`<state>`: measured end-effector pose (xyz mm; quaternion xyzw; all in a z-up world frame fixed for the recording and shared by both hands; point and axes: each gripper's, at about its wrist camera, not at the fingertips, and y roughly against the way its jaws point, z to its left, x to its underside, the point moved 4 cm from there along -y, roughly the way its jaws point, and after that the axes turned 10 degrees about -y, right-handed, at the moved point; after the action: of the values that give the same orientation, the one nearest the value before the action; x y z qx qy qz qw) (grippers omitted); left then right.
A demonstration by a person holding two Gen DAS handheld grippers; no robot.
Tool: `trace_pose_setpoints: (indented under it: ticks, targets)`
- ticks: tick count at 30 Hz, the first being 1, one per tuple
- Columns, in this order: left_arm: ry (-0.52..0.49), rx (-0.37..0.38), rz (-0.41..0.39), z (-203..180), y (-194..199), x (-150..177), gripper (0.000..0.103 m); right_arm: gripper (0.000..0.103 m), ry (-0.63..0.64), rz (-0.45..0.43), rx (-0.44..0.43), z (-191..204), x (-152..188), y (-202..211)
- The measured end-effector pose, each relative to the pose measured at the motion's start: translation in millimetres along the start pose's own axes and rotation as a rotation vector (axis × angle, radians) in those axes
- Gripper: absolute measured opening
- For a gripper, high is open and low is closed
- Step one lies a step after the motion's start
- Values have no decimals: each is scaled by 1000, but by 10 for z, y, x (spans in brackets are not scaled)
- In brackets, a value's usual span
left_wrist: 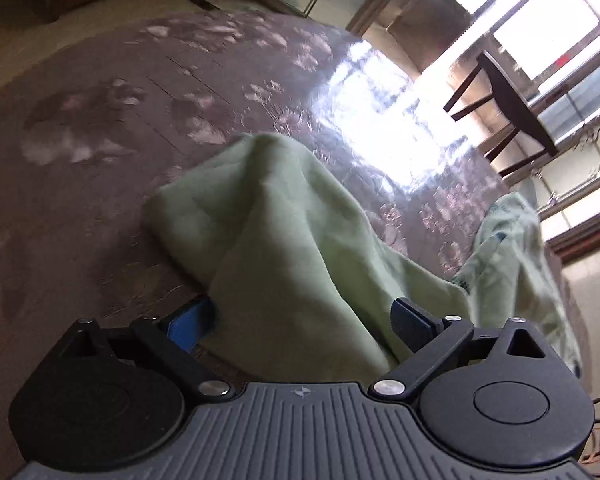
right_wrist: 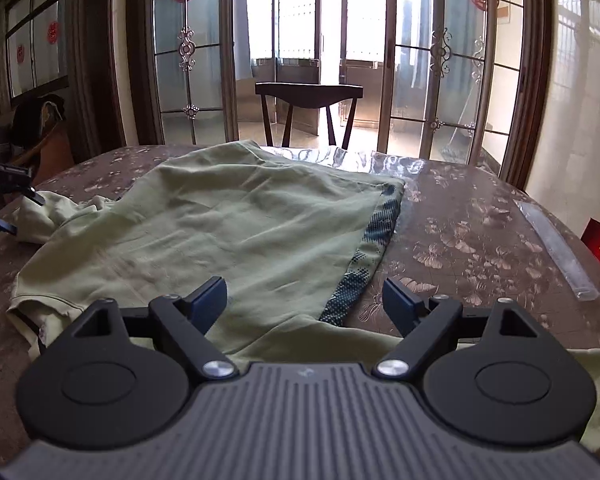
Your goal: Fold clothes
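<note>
Both grippers, left gripper and right gripper, gape empty over the green shirt; clear ruler lies well apart

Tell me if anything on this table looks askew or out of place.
The green shirt lies unevenly: its left part is bunched and crumpled near the table edge, and one side is folded over, showing a dark printed strip.
</note>
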<state>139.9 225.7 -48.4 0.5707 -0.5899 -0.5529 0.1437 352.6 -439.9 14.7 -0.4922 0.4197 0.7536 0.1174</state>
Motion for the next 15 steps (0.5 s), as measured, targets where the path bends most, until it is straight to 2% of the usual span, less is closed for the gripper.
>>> trace_pose_setpoints:
  ticks: [1, 3, 4, 5, 7, 10, 15]
  targets:
    - [-3, 11, -34, -24, 4, -8, 94, 85, -4, -3, 2, -2, -4, 10]
    - [-9, 77, -98, -55, 56, -28, 56, 85, -15, -7, 7, -18, -1, 59]
    - [-6, 71, -86, -58, 75, -41, 18, 85, -20, -8, 9, -28, 3, 84]
    - [-2, 65, -76, -62, 95, -54, 12, 85, -24, -10, 11, -38, 9, 109]
    - [1, 56, -90, -66, 180, -71, 10, 85, -33, -8, 13, -61, 33, 139]
    - [-19, 18, -170, -54, 439, -153, 7, 85, -42, -9, 22, -91, 50, 155]
    - [-42, -77, -300, 59, 907, -504, 6, 85, -48, -18, 32, -154, 21, 190]
